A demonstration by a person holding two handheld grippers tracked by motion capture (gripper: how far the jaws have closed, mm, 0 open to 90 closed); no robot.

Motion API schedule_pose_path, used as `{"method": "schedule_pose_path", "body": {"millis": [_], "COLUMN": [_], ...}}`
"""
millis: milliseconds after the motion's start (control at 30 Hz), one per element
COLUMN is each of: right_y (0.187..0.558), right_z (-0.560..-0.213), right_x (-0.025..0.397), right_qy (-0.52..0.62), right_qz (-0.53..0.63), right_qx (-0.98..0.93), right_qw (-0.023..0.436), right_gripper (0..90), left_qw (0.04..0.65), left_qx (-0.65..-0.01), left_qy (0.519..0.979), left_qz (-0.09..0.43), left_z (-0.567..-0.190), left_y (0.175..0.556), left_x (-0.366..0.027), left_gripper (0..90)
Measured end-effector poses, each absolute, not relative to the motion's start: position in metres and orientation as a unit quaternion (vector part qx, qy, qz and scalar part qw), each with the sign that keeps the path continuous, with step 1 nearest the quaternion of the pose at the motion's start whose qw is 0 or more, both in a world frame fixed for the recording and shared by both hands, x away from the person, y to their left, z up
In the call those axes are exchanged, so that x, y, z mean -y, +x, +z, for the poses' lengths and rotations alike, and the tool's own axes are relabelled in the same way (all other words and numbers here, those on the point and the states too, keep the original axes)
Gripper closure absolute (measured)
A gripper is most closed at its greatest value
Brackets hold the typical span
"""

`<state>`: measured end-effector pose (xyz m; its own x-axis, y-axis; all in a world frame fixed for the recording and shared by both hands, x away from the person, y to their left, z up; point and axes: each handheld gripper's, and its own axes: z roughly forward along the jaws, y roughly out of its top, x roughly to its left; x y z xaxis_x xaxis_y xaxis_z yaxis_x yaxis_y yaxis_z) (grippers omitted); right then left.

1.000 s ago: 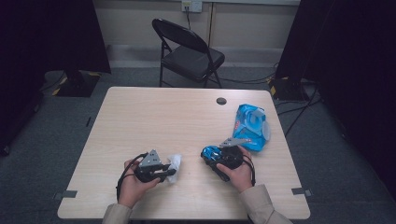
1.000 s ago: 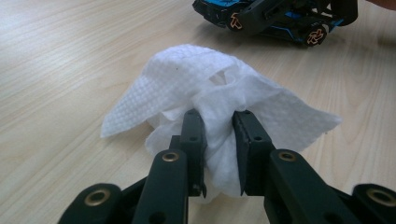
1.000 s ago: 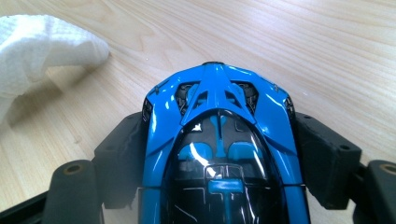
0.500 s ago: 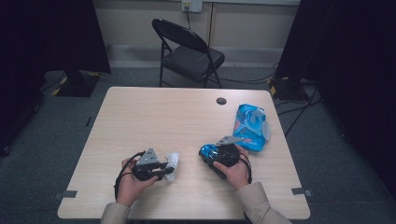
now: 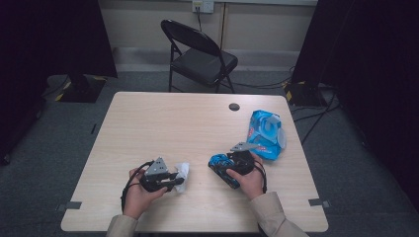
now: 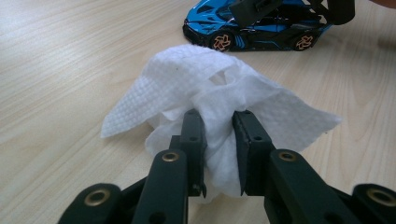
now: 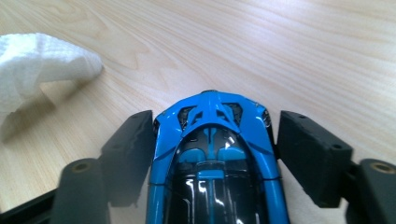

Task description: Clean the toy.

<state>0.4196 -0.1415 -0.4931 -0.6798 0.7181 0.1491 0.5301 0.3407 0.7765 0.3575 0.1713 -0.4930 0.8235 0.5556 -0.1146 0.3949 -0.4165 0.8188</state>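
Two tools, one wipe, one toy car, one blue packet

The left tool (image 6: 218, 121) is clamped on a white wipe (image 6: 210, 88) at the worktop's (image 5: 163, 128) near edge; the right tool (image 7: 212, 135) has its jaws closed against the sides of a blue toy car (image 7: 212, 154) just beside it. A blue packet (image 5: 266, 133) lies behind; its print is too small to read.
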Motion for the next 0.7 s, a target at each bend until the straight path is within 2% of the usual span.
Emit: {"method": "schedule_pose_path", "body": {"millis": [433, 567, 700], "right_y": [0.414, 0.401, 0.391], "right_z": [-0.486, -0.484, -0.485], "right_x": [0.148, 0.158, 0.176], "right_qy": [0.363, 0.345, 0.351], "right_qz": [0.422, 0.417, 0.425], "right_qx": [-0.822, -0.831, -0.827], "right_qw": [0.117, 0.124, 0.11], "right_gripper": [25.8, 23.0, 20.4], "left_qw": [0.457, 0.452, 0.444], "left_qx": [-0.286, -0.285, -0.289], "left_qy": [0.837, 0.84, 0.843], "left_qz": [0.091, 0.095, 0.095], "left_z": [-0.49, -0.486, -0.486], "left_y": [0.359, 0.361, 0.366], "left_x": [-0.169, -0.165, -0.162], "left_gripper": [75.3, 74.9, 74.6]}}
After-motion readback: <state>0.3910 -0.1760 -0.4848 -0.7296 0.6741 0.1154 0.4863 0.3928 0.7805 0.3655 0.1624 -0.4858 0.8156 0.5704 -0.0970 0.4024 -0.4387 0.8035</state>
